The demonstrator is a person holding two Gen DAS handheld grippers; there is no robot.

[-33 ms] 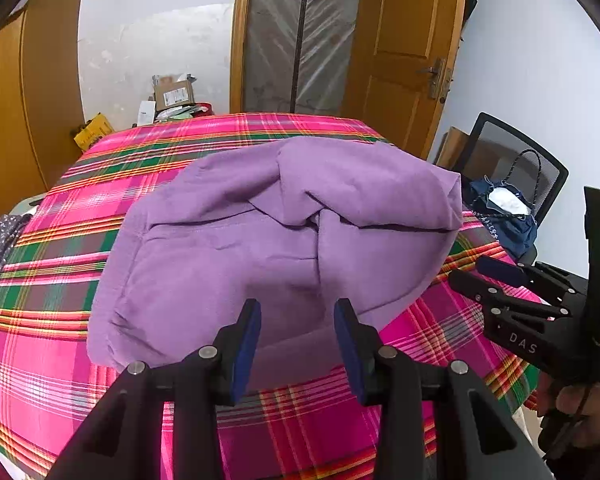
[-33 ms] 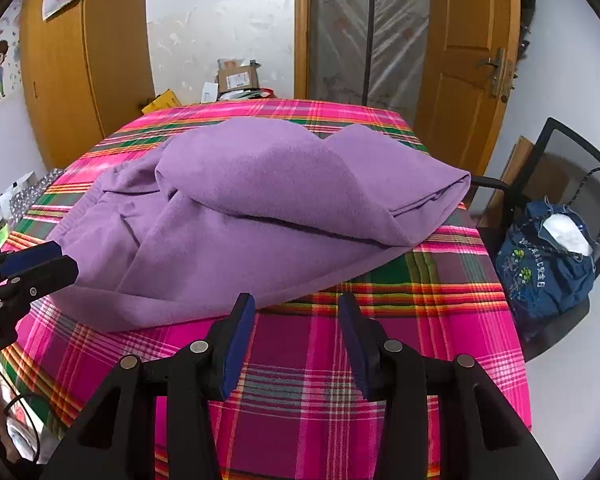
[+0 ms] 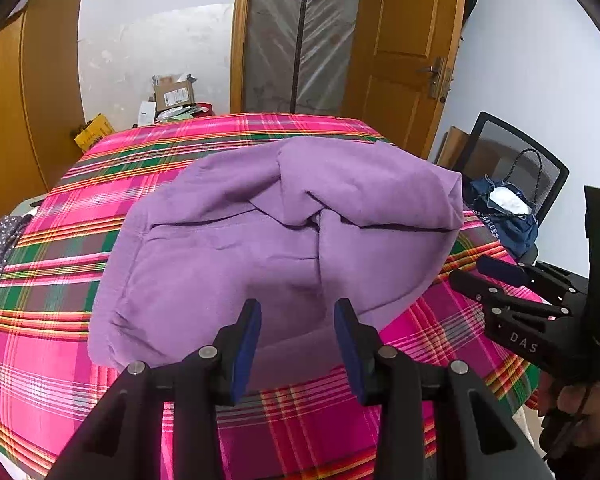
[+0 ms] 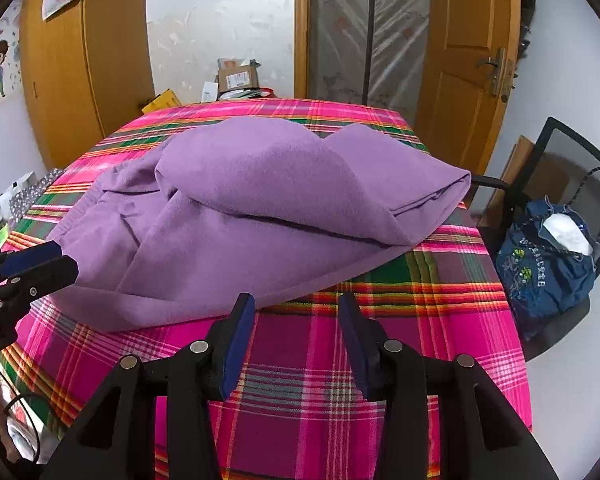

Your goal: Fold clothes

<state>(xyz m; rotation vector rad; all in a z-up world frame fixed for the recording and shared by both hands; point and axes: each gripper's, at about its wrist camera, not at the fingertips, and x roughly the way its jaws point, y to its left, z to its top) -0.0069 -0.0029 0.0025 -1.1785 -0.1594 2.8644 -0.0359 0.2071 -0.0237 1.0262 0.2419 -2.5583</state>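
Note:
A purple garment lies rumpled and partly folded over itself on a table under a pink plaid cloth. My left gripper hovers over the garment's near edge, its blue pads wide apart and gripping nothing. The right wrist view shows the garment with a thick folded layer on its right side. My right gripper stands open above the plaid cloth, just short of the garment's near hem. Each gripper appears from the side in the other's view: the right gripper and the left gripper.
A black mesh chair holding a dark blue bag stands off the table's right side. Behind the table are a wooden door, cardboard boxes and a wardrobe. A hand holds the right gripper's handle.

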